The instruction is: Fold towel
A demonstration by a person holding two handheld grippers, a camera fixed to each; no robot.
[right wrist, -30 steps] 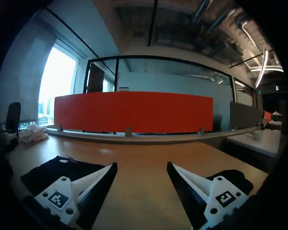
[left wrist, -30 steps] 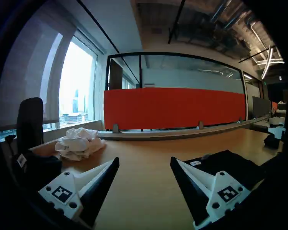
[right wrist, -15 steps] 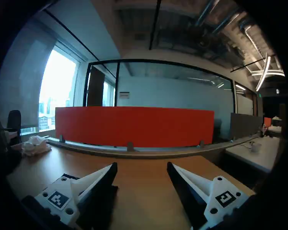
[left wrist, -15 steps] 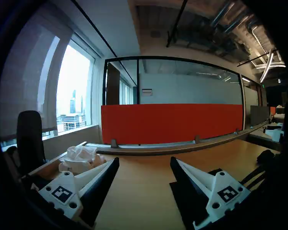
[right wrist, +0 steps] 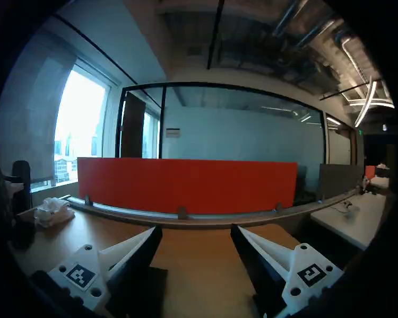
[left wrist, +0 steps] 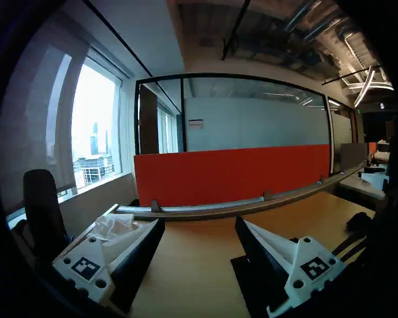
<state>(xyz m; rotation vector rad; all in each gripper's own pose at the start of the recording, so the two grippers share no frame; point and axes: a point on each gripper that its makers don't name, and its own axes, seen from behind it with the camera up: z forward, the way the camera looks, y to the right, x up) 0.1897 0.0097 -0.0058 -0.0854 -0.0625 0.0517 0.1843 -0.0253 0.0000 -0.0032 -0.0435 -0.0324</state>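
left gripper (left wrist: pixel 199 219) hovers over a wooden table (left wrist: pixel 199 265), fingers spread, holding nothing. a black towel (left wrist: pixel 242 273) lies under its right finger, a crumpled white cloth (left wrist: pixel 111 225) beyond its left finger. right gripper (right wrist: pixel 196 227) likewise spread, the towel beside its left finger.
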